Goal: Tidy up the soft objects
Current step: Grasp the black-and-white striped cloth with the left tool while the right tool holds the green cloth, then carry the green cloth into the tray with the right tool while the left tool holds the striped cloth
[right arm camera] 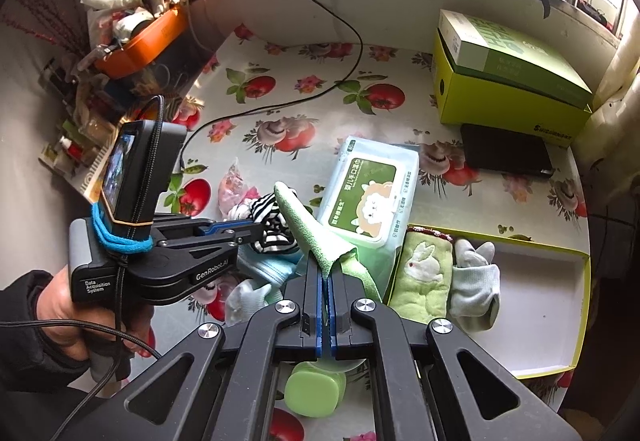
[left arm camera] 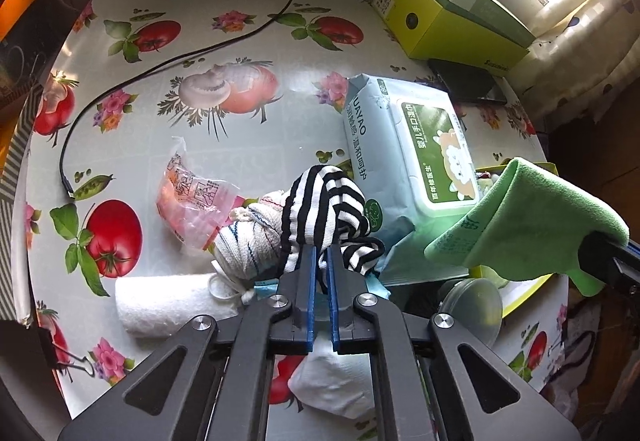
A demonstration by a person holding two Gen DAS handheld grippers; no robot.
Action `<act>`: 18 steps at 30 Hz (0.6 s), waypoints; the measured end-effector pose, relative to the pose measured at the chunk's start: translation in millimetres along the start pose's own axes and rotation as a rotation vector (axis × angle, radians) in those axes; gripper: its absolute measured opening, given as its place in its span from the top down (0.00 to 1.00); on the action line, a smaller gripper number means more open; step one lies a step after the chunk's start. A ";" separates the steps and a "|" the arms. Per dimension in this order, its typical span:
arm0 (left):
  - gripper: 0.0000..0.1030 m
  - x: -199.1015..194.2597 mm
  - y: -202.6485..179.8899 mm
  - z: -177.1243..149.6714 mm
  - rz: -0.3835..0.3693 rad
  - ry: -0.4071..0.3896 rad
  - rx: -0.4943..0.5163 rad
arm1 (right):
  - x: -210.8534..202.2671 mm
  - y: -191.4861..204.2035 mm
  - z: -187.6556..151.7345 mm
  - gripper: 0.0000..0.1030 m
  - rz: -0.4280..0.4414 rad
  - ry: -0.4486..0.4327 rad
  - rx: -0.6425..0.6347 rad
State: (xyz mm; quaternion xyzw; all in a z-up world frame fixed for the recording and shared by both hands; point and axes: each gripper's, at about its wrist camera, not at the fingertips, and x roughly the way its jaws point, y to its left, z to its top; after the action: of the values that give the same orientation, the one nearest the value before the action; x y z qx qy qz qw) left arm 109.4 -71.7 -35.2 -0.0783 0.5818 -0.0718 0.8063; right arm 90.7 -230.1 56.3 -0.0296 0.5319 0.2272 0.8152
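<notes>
My left gripper (left arm camera: 322,255) is shut on a black-and-white striped sock (left arm camera: 320,205), held just above a pile of soft things on the table. My right gripper (right arm camera: 328,273) is shut on a green cloth (right arm camera: 308,229), which hangs up and left of its tips; the cloth also shows at the right of the left wrist view (left arm camera: 532,225). The left gripper (right arm camera: 260,227) with the sock (right arm camera: 272,221) sits just left of the cloth. A yellow-rimmed white tray (right arm camera: 552,301) at the right holds a green rabbit towel (right arm camera: 424,277) and a pale glove (right arm camera: 476,281).
A wet-wipes pack (left arm camera: 408,169) lies behind the pile. A white knitted sock (left arm camera: 248,241), a pink plastic bag (left arm camera: 192,201), a paper roll (left arm camera: 164,305), a black cable (left arm camera: 160,69), a green box (right arm camera: 508,81), a black case (right arm camera: 504,149) and a green container (right arm camera: 316,393) lie around.
</notes>
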 end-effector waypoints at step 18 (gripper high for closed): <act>0.96 -71.2 -0.8 2.2 0.034 -0.148 -0.009 | -21.2 7.9 5.6 0.97 -0.003 -0.058 -0.022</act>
State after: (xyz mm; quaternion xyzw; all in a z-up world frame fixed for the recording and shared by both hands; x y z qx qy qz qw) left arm 89.2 -57.6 31.7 -0.0771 0.5222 -0.0497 0.8479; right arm 85.3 -228.6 78.8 -0.0326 0.5057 0.2326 0.8301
